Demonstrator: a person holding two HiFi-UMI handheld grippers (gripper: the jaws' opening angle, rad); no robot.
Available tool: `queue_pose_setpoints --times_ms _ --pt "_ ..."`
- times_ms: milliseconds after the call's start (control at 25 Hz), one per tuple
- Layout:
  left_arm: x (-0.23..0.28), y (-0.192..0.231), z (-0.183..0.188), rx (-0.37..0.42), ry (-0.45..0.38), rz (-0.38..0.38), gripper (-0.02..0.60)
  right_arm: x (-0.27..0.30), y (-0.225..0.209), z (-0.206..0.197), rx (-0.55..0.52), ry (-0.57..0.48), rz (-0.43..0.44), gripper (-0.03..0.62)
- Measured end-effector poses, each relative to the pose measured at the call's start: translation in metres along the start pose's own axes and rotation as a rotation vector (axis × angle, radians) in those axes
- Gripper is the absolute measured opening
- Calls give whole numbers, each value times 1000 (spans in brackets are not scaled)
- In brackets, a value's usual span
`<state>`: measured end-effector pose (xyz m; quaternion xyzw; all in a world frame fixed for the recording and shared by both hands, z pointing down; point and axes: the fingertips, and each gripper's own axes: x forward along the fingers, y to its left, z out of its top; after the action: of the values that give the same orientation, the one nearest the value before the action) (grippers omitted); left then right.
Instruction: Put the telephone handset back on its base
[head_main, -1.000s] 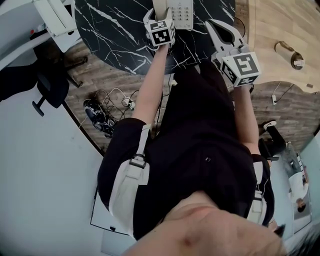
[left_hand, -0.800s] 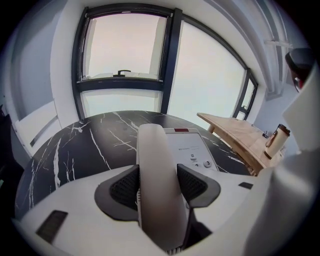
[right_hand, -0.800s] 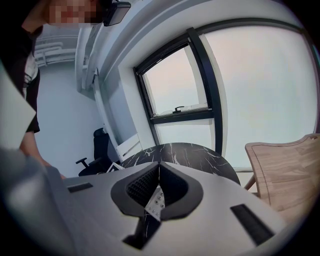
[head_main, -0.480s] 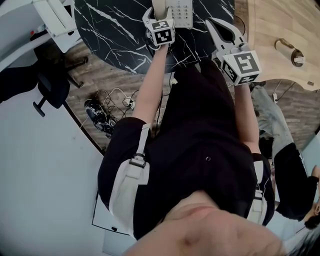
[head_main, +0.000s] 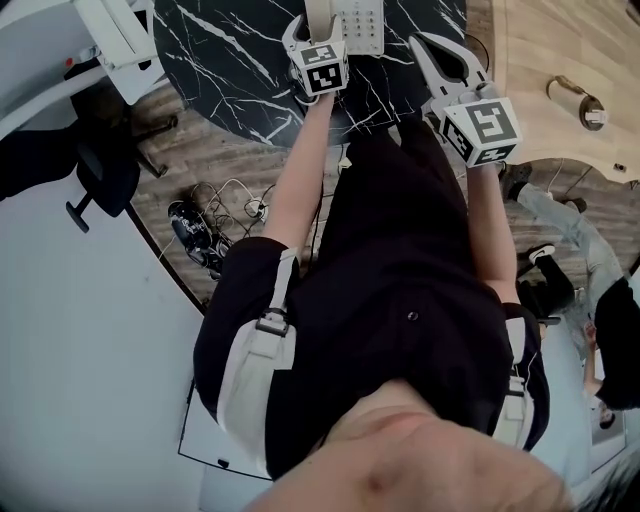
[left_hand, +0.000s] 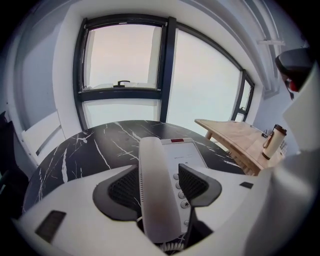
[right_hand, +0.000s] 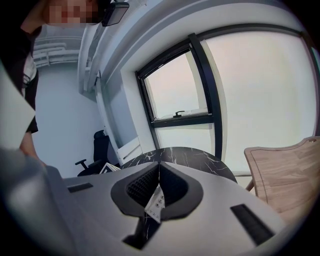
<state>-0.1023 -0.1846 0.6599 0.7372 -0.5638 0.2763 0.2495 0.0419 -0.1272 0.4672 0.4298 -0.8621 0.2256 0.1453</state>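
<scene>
The left gripper (left_hand: 159, 170), lower centre of its view, has just been opening its jaws, now apart around the handset (left_hand: 156, 200) lying on the base (left_hand: 190, 151); the right gripper (right_hand: 159, 167) sits closed, empty

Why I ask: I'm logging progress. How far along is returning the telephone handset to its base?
Looks done: the white plastic telephone handset lies on its white push-button base on the black marble table. In hand: the jaws of the left gripper have just been opening and stand apart around the handset. The right gripper is shut, empty. Left: probably only withdrawing that gripper.
</scene>
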Motion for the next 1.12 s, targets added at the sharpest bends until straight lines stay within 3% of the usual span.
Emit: queue_pose_setpoints --times_ms 760,1120 --pt "-104 -22 88 67 -281 -21 233 -15 17 39 -60 -146 34 31" --pt "-160 -26 134 81 -414 -39 158 -18 23 62 -92 -212 47 31"
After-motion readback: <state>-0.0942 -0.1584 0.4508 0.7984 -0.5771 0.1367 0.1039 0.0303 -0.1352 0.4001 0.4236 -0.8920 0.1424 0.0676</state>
